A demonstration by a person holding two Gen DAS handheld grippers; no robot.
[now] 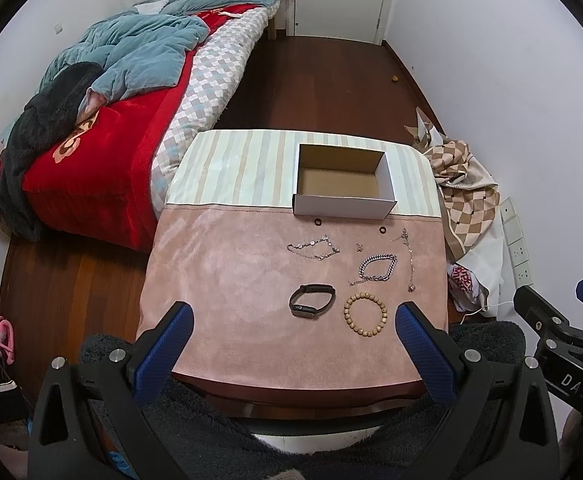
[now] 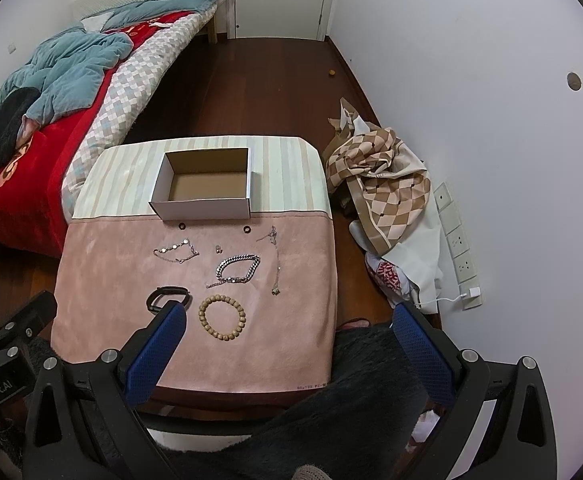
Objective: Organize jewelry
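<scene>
Left hand-held gripper (image 1: 294, 322): you hold it released, blue pads wide apart, nothing between them; it hovers over the near edge of the worktop (image 1: 219, 280), clear of all jewelry.
Right hand-held gripper (image 2: 289, 320): you hold it released as well, jaws spread and empty; its left pad (image 2: 159, 344) overlaps the smart band in the right wrist view; whether it touches the band cannot be told.
Box (image 1: 343, 182): white cardboard, open top, brown floor, no contents visible; it stands on the striped far part of the worktop cover, its front wall at the seam with the pink part.
Wooden bead bracelet (image 1: 366, 316): flat on the pink cloth, nearest to you, just right of the smart band.
Smart band (image 1: 312, 300): black, lying as a closed loop, left of the bead bracelet.
Heavy chain bracelet (image 1: 377, 267): silver, looped, behind the bead bracelet.
Thin link bracelet (image 1: 313, 247): silver, left of the heavy chain, behind the smart band.
Necklace (image 1: 409, 258): thin chain, running from near the box toward you along the right side; pendant at the near end.
Black rings (image 1: 317, 222): two small ones, the second (image 1: 382, 230) to the right; both just before the box front.
Earring (image 1: 358, 246): small, between the two silver bracelets; detail too small to tell.
Surroundings: bed (image 1: 103, 152) to the left; checked cloth (image 2: 383, 176) heaped on the floor to the right.
</scene>
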